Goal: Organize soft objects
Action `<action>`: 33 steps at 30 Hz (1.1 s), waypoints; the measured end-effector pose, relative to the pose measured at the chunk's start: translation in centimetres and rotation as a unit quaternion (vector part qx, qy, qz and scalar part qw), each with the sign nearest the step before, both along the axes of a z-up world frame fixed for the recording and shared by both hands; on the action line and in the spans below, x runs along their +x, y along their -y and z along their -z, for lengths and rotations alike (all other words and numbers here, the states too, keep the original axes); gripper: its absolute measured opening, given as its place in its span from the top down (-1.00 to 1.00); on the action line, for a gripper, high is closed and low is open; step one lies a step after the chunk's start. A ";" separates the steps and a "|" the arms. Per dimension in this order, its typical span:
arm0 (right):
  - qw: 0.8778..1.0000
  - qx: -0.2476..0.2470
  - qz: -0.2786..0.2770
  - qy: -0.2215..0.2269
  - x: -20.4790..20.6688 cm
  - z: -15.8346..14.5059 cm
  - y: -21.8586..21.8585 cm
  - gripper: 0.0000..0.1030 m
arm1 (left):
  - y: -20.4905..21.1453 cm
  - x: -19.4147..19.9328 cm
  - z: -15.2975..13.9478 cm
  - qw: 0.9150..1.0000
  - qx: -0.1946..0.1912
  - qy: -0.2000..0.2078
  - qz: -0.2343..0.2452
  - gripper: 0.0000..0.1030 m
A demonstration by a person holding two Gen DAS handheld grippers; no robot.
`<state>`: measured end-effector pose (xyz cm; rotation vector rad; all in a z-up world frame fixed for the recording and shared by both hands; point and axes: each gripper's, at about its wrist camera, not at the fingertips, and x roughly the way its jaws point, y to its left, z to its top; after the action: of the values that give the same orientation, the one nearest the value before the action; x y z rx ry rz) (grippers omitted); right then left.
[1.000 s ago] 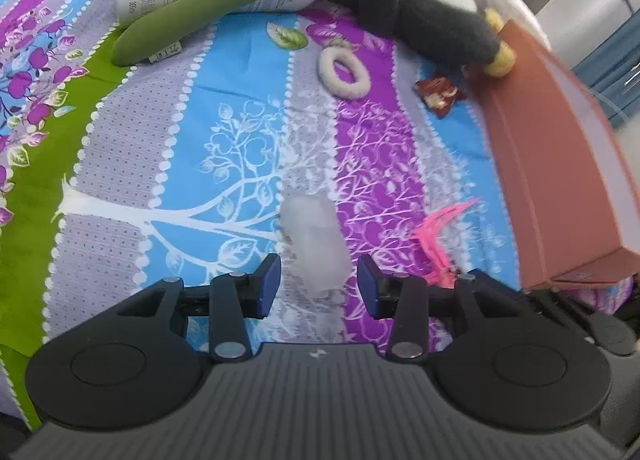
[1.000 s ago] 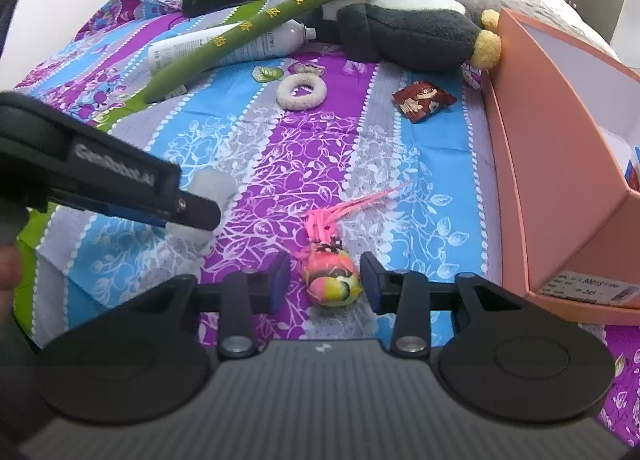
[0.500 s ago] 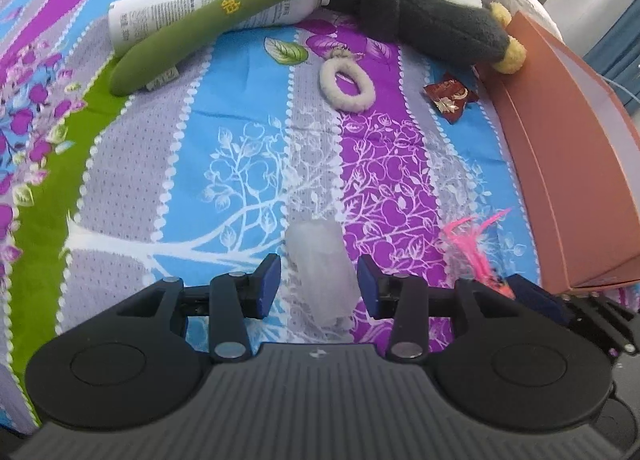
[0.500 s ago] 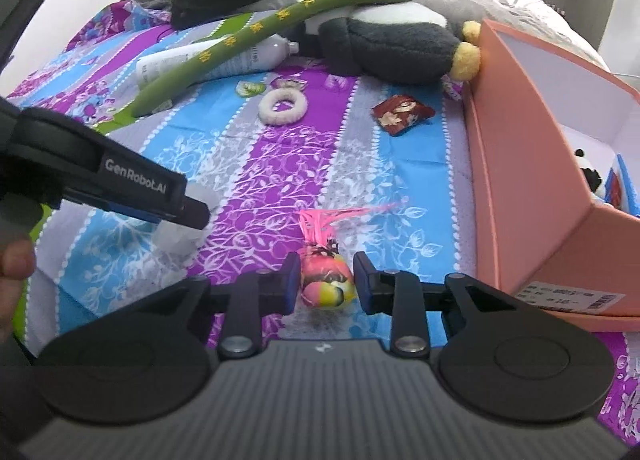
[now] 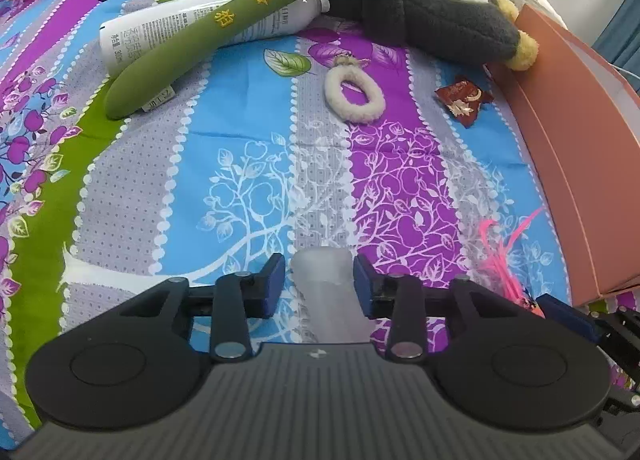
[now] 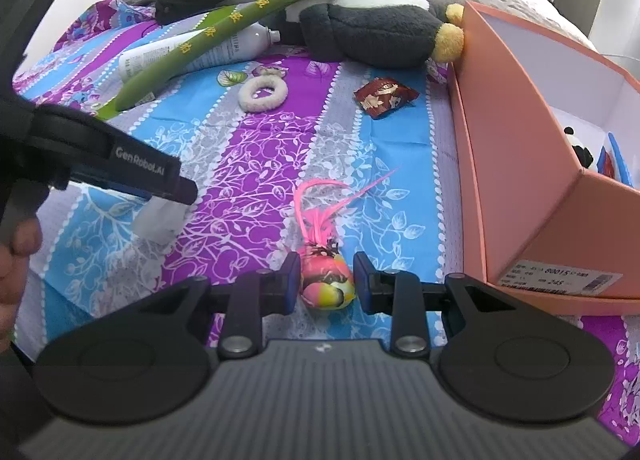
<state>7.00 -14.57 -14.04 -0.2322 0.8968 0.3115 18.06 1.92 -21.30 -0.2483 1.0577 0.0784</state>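
A translucent white soft block [image 5: 320, 272] lies on the striped bedspread between the pads of my left gripper [image 5: 319, 282]. Its jaws are closing, and a sliver of gap still shows at the left pad. In the right wrist view the same block [image 6: 156, 220] sits under that gripper's fingertips [image 6: 182, 192]. My right gripper [image 6: 327, 280] is shut on a pink-and-yellow ball toy [image 6: 326, 286], whose pink feathers [image 6: 320, 196] trail away from me. Both pads touch its sides and it rests on the bedspread.
A pink open box [image 6: 520, 180] stands to the right with small items inside. Farther back lie a fluffy white ring [image 5: 354, 94], a red wrapper [image 5: 462, 98], a green plush stick [image 5: 248, 16] over a white bottle [image 5: 160, 32], and a grey plush toy [image 5: 440, 16].
The left gripper's jaws have narrowed around the white block and slid farther over it. The right gripper's jaws have come together onto the pink ball toy.
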 end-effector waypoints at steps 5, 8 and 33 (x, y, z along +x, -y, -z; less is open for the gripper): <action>1.000 0.005 0.003 -0.001 0.1 0.1 0.2 0.37 | 0.4 -0.2 -0.3 1.000 0.001 0.002 0.003 0.40; 1.000 0.007 0.005 -0.001 0.1 0.0 0.2 0.37 | 0.5 -0.4 -0.6 1.000 0.002 0.005 0.005 0.52; 0.991 0.093 0.019 0.092 0.0 -11.5 2.2 0.37 | 4.2 0.3 -13.2 0.990 -0.060 0.104 0.072 0.57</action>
<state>6.99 -16.80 -2.56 -0.0708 0.6850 0.3312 18.34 -2.23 -8.07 -0.2818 0.8708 -0.1390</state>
